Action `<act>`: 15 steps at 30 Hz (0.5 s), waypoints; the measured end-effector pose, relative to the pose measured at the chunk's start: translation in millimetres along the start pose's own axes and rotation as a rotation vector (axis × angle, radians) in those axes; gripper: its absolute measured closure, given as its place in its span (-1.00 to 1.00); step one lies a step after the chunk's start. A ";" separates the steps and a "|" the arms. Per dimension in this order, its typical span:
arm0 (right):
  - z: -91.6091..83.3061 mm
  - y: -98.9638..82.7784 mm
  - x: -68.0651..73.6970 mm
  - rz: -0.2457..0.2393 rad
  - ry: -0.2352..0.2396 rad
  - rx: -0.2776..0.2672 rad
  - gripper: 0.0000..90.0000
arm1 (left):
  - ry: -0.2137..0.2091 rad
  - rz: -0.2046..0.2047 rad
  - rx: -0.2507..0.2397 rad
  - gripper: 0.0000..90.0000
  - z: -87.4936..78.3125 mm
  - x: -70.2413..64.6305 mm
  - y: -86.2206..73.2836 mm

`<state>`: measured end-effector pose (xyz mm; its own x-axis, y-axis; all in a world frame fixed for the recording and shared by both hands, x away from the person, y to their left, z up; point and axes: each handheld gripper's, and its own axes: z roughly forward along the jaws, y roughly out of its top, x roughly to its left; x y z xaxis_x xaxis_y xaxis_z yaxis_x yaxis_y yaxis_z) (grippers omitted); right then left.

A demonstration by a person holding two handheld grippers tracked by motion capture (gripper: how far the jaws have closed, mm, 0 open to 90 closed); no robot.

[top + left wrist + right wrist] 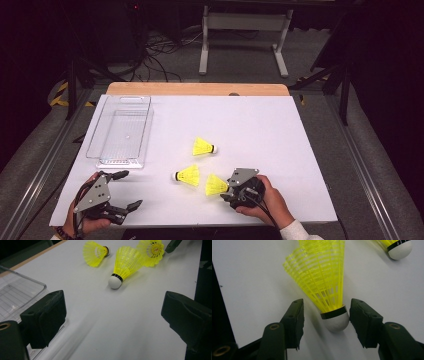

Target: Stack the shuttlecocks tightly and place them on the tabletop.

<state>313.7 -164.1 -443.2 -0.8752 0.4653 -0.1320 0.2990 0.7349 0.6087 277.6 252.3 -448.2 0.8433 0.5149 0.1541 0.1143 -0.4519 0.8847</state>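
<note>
I have the right gripper lowered over the nearest yellow shuttlecock, its jaws half-closed around the white cork with a gap on one side, the other almost touching. That shuttlecock lies on the white table, just beside a second shuttlecock; a third lies beyond. My left gripper hangs wide, empty, near the clear plastic tray.

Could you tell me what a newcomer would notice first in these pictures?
Three bright yellow shuttlecocks lie in a loose cluster on the white table. The right gripper has the nearest shuttlecock's cork between its open fingers, one side not yet touching. A clear plastic tray sits at the far left, ahead of the open left gripper.
</note>
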 end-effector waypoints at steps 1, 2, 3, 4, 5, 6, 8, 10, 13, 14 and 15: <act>0.0 0.0 0.0 0.000 0.000 0.000 0.03 | 0.001 0.000 0.000 -0.85 0.0 -0.1 0.0; 0.7 -0.1 -0.1 -0.001 -0.001 -0.001 0.03 | 0.001 0.000 0.000 -0.85 0.0 -0.1 0.0; 1.3 -0.2 -0.3 -0.002 -0.002 0.001 0.03 | 0.000 0.000 0.000 -0.85 0.0 0.0 0.0; 2.1 -0.5 -0.5 -0.003 -0.002 0.002 0.04 | 0.001 0.001 0.002 -0.85 0.1 0.1 0.0; 2.1 -0.5 -0.5 -0.003 -0.002 0.002 0.04 | 0.001 0.001 0.002 -0.85 0.1 0.1 0.0; 2.5 -0.6 -0.6 -0.004 -0.005 0.005 0.05 | 0.000 0.000 0.001 -0.85 0.2 0.0 0.0; 3.1 -1.1 -1.4 -0.007 -0.006 0.009 0.08 | -0.001 0.002 0.002 -0.85 0.4 0.1 0.0; 3.3 -1.4 -2.3 -0.004 -0.009 0.005 0.14 | -0.001 0.001 0.002 -0.85 0.5 0.0 0.0; 2.6 -1.4 -2.5 -0.002 -0.020 -0.004 0.22 | -0.001 -0.001 0.003 -0.85 0.5 -0.1 -0.1; 2.5 -1.4 -2.6 -0.004 -0.020 -0.004 0.26 | -0.002 -0.002 0.003 -0.85 0.6 -0.1 -0.2; 2.6 -1.4 -2.5 -0.010 -0.019 -0.003 0.27 | -0.002 -0.001 0.004 -0.85 0.7 -0.2 -0.1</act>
<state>316.5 -165.1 -445.8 -0.8706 0.4676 -0.1526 0.2897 0.7382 0.6093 277.8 251.7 -448.7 0.8441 0.5141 0.1521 0.1174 -0.4541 0.8832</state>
